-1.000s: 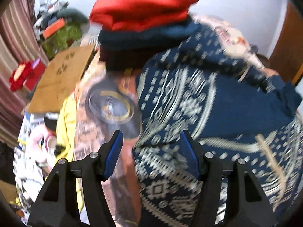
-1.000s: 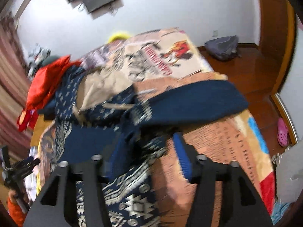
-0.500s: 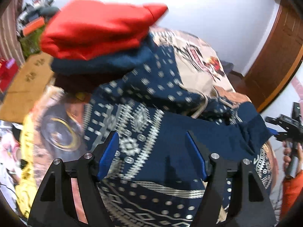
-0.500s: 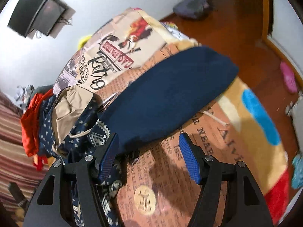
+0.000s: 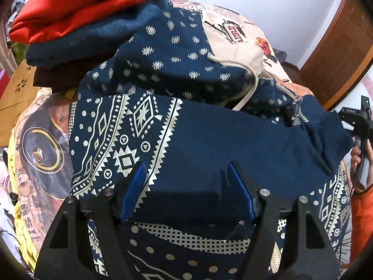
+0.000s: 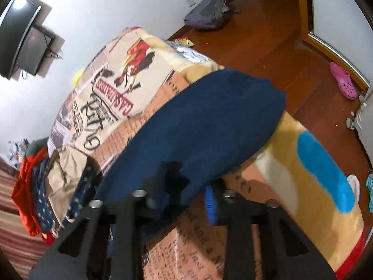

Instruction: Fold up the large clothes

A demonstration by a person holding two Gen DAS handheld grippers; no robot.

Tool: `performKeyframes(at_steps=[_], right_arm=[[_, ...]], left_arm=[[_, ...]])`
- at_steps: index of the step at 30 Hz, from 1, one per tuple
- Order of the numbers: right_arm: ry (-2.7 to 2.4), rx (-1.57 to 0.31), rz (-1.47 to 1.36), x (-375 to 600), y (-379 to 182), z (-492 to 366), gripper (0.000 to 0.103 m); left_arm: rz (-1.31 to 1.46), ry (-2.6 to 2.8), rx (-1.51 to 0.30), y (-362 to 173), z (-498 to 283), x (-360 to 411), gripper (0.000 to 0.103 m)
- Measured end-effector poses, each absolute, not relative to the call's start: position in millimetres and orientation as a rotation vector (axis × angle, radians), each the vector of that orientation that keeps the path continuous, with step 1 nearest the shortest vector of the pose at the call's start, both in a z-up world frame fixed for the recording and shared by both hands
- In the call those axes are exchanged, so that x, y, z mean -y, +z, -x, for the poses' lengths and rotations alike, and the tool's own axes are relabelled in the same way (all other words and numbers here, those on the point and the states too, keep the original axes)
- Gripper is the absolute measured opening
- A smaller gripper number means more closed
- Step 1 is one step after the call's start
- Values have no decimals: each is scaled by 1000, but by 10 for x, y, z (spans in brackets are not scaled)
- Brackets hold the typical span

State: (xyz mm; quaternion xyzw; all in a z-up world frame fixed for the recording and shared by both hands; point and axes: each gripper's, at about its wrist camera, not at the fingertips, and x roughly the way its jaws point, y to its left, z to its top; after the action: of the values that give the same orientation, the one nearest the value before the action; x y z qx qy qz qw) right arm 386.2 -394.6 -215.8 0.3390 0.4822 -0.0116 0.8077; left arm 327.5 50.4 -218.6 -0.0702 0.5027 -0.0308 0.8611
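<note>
Since the earlier frames, we have swung our right gripper point(image 6: 184, 196) onto the plain navy sleeve point(image 6: 198, 126), which now drapes over its left finger; whether the jaws clamp it we cannot tell, the view being blurred. Our left gripper point(image 5: 186, 191) hangs spread apart over the navy hooded pullover with cream geometric print point(image 5: 144, 126), gripping nothing. The pullover lies flat on the printed blanket point(image 6: 112, 98) so its sleeve can fold inward. At 11 o'clock, a folded stack topped by a red garment point(image 5: 77, 2). No containers visible.
</note>
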Motion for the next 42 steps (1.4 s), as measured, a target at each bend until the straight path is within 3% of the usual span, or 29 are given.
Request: performKeyframes(at_steps=[4,13,25,30,42], right_arm=[[-50,-987,-679,4021,-2014,-3881,12],[-67,-707,-444,4042,-963,-3690,12],[168,-562,-225,3094,-160,-3290,12],[274,-604,-163,2621,-240,-3128,12],[459,-880,-12,1632,-1215,-2904,12]], left_arm=[[150,-61,-1076,-2274,-3286,-504,71],[165,-65,-1093,-2341,-3363,-508,71],[112,-52,-1031,-2164,-3228,-480,71],[114,-48,-999,-2023,-3127,-561,71],[135,-35,-955,-1863,-2894,-777,71]])
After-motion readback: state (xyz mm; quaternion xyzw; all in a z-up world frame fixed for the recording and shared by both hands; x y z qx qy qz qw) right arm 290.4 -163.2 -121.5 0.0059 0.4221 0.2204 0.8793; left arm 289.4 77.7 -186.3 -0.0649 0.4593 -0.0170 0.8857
